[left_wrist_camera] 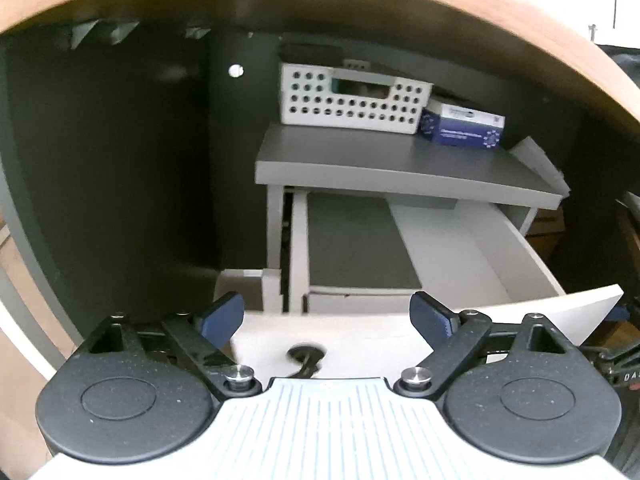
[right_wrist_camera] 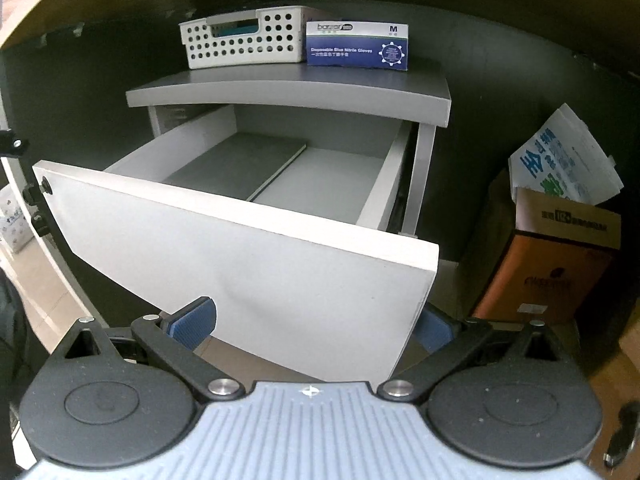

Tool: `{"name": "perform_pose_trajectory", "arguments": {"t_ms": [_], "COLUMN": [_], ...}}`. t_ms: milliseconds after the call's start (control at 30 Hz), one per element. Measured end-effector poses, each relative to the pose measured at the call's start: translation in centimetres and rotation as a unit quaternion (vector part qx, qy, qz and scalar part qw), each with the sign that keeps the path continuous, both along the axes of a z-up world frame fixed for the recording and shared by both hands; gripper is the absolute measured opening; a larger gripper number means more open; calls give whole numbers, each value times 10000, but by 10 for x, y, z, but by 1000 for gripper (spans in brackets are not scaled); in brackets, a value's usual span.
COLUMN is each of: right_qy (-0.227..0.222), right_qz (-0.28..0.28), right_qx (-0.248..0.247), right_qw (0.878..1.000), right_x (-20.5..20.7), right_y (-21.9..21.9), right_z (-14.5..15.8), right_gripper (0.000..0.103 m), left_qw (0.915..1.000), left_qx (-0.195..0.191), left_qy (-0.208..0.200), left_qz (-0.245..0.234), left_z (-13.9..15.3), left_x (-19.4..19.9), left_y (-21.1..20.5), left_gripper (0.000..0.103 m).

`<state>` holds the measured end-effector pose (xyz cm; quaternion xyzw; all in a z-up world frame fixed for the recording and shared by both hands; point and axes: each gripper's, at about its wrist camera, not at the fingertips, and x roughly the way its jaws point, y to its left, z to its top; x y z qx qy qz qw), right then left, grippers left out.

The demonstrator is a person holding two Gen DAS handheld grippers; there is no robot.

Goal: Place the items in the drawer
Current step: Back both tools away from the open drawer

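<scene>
Drawer [right_wrist_camera: 256, 184] of the small grey pedestal cabinet [right_wrist_camera: 288, 92] stands pulled well out under the desk, holding only a flat dark sheet [right_wrist_camera: 236, 164] lying along its left half; the right half of the floor is bare. On the cabinet's top sit the likely items: a white perforated basket [right_wrist_camera: 244, 40] and, touching it on the right, a blue box of nitrile gloves [right_wrist_camera: 358, 46].

Both pairs of tongs are spread apart and hold nothing: the left tongs [left_wrist_camera: 326, 316] hover at the drawer front near its round hole, and the right tongs [right_wrist_camera: 312, 320] straddle the drawer front's lower right corner.

The glove box is probably light, with stiff cardboard faces that dent under a hard squeeze; gripping across its narrow depth looks safest. The basket seems rigid plastic, best taken by its rim or handle slot [right_wrist_camera: 234, 24].

Headroom under the desk is low, the cabinet top overhangs the drawer's rear, and a cardboard box [right_wrist_camera: 552, 264] crowds the right.
</scene>
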<state>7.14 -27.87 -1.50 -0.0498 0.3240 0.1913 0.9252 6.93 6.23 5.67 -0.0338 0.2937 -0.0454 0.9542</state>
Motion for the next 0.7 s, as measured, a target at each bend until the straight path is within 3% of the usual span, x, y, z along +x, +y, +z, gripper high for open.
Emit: {"name": "perform_pose_trajectory", "arguments": {"t_ms": [133, 233, 467, 700], "right_qy": [38, 77, 148, 240], "right_qz": [9, 16, -5, 314], "right_qx": [36, 88, 193, 38], "right_qw": [10000, 9999, 9997, 9992], "right_x": [-14, -22, -32, -40], "right_y": [-1, -3, -5, -6], "right_z": [1, 1, 3, 4], "right_gripper": [103, 103, 103, 103], "left_qw": [9998, 9994, 9976, 9962], "left_qx": [42, -16, -8, -40], "left_qy": [125, 248, 455, 616], "left_qz": [-146, -261, -515, -615], "left_z": [-2, -6, -18, -24], "left_x": [4, 8, 11, 12], "left_y": [-13, -21, -39, -44], "left_gripper": [65, 56, 55, 56]}}
